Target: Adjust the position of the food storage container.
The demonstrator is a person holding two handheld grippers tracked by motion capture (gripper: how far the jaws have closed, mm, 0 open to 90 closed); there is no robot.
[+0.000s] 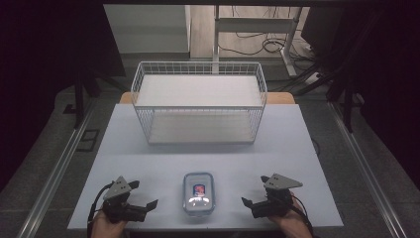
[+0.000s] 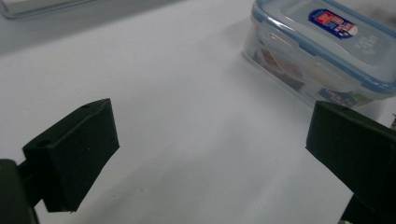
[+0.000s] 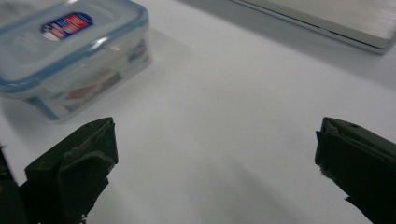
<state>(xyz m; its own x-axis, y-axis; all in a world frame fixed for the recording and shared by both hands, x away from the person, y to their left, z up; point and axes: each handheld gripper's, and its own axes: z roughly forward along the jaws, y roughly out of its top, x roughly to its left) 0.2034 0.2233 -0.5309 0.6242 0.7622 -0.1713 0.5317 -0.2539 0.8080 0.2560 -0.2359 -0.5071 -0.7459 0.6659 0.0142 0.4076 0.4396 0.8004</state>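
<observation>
A clear lidded food container (image 1: 198, 192) with a blue rim and a red-and-blue label lies on the white table (image 1: 148, 153), near its front edge. My left gripper (image 1: 144, 194) rests to its left and my right gripper (image 1: 254, 190) to its right, both angled toward it and both apart from it. In the left gripper view the container (image 2: 322, 46) lies ahead at the upper right, and the left gripper (image 2: 212, 140) is open with bare table between its jaws. In the right gripper view the container (image 3: 70, 51) sits at the upper left, and the right gripper (image 3: 215, 154) is open and empty.
A white wire basket (image 1: 199, 101) with a flat pale floor stands at the back middle of the table. Its base edge (image 3: 327, 18) shows at the top of the right gripper view. Bare tabletop lies between basket and container. Dark floor and metal rails flank the table.
</observation>
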